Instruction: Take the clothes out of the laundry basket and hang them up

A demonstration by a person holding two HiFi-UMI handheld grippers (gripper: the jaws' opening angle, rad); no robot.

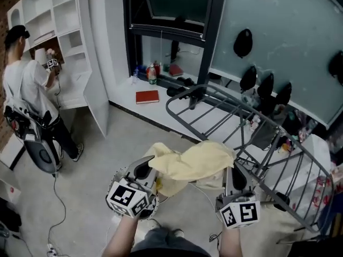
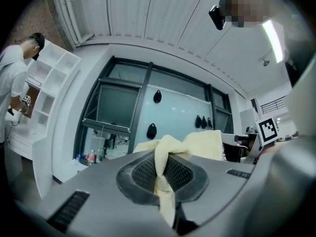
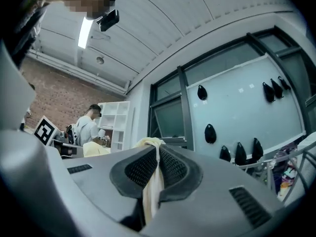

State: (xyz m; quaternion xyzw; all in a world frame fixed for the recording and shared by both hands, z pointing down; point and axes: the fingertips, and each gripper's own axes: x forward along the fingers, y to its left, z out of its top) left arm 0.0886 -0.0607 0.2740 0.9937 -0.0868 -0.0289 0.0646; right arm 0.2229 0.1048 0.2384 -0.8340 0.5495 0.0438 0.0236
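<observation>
Pinched by left gripper (image 1: pixel 144 169) and right gripper (image 1: pixel 234 176) beside the grey metal drying rack (image 1: pixel 215 91), the pale yellow cloth garment (image 1: pixel 195 162) was best spread taut first.

The grey drying rack (image 1: pixel 257 138) fills the right side. Its tilted rails reach just beside the right gripper (image 1: pixel 236 176), leaving little room there beyond the open gaps between the rails. The yellow cloth (image 1: pixel 195 162) stretches from that gripper to the left gripper (image 1: pixel 143 169) and closes the space between them. Left of the left gripper the floor (image 1: pixel 102 159) lies open, crossed by a trailing cable (image 1: pixel 54 197), as far as a person (image 1: pixel 29 92) at the white shelf unit (image 1: pixel 67 20), well apart. Beyond the cloth a low ledge (image 1: pixel 123 92) carries a red book (image 1: pixel 147 97) and bottles (image 1: pixel 151 74).
</observation>
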